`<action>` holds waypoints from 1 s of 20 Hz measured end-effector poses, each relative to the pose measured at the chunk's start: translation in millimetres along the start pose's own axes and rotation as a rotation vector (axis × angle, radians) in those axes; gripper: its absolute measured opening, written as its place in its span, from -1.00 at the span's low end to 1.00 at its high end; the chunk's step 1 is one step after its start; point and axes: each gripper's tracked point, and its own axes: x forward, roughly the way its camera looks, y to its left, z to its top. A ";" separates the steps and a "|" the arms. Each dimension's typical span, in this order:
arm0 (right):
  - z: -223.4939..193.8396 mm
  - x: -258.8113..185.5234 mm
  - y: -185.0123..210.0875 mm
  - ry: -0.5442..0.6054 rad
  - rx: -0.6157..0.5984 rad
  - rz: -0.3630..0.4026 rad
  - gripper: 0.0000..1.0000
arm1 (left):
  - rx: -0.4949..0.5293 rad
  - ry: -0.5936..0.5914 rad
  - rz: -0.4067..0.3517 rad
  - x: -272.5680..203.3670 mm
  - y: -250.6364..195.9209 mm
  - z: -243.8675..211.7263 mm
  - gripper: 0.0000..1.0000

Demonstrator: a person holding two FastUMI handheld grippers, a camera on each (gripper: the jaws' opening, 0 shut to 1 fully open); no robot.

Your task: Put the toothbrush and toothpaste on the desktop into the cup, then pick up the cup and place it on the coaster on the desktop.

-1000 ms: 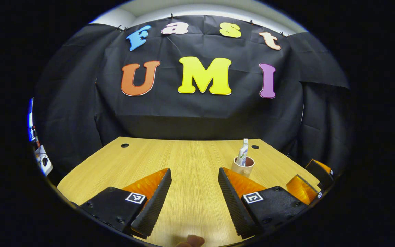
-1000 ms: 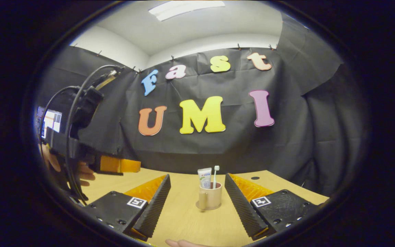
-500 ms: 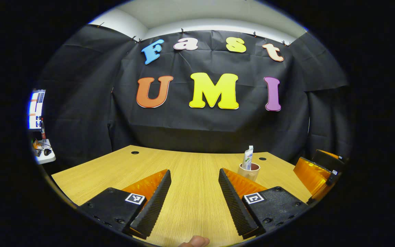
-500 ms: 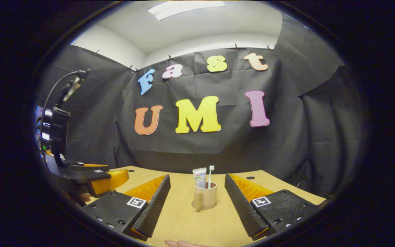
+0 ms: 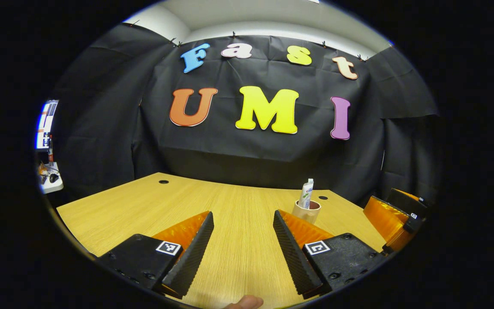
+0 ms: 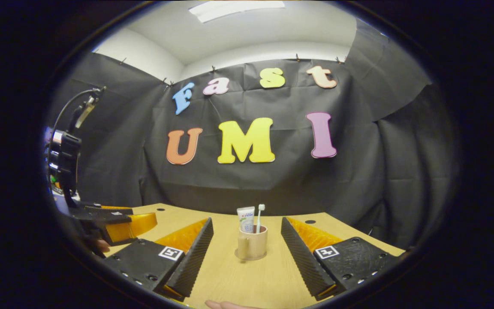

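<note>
Wood-grain table (image 6: 247,279) runs under both of my claws, pale and bare between the fingers. In the right gripper view my right claw (image 6: 247,253) is held level and low over the table, spread wide with nothing between its fingers, and a fingertip of my hand (image 6: 225,305) peeks in at the bottom edge. Just past the fingers, centred in the gap, the tan cup (image 6: 252,245) stands upright on a round coaster (image 6: 250,256), handle to the left. The toothpaste (image 6: 245,218) and the toothbrush (image 6: 258,216) stand in it side by side, bristles up; the tube's print is too small to read.

In the left gripper view my left claw (image 5: 242,246) is also level, pointing across the table, fingers wide apart and holding nothing. Beyond its right finger the cup (image 5: 306,211) shows with the toothpaste (image 5: 305,194) sticking out. Farther right, my right claw (image 5: 395,214) hangs at the table's edge. In the right gripper view, my left claw (image 6: 120,223) sits off to the left, with a cable (image 6: 69,107) looping above it.
</note>
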 end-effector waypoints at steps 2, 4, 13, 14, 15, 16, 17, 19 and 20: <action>-4.9 1.5 3.7 0.015 0.003 0.011 0.86 | 0.009 -0.022 0.009 0.9 2.4 6.6 0.78; -8.3 4.0 3.2 0.030 0.021 0.016 0.87 | -0.002 -0.023 -0.003 2.9 -0.3 6.0 0.78; -12.2 -3.3 6.6 0.021 -0.027 0.034 0.90 | -0.021 0.027 0.001 2.3 4.7 -10.0 0.79; -8.1 -5.8 8.3 0.006 -0.029 0.036 0.90 | -0.013 0.025 0.001 1.1 3.7 -8.1 0.79; -6.1 -7.7 10.1 -0.002 -0.031 0.041 0.91 | -0.003 0.022 0.001 -0.2 2.0 -7.4 0.79; -4.1 -9.4 10.2 -0.011 -0.035 0.043 0.93 | 0.006 0.014 0.001 -1.3 0.6 -5.7 0.78; -1.7 -11.5 10.3 -0.020 -0.036 0.044 0.87 | 0.014 0.008 -0.002 -2.1 -2.0 -4.1 0.78; 3.5 -14.1 10.0 -0.039 -0.027 0.046 0.90 | 0.021 0.004 -0.010 -4.6 -5.6 -3.4 0.78; 3.4 -13.7 9.0 -0.037 -0.024 0.042 0.90 | 0.022 0.004 -0.019 -5.1 -9.0 -3.3 0.78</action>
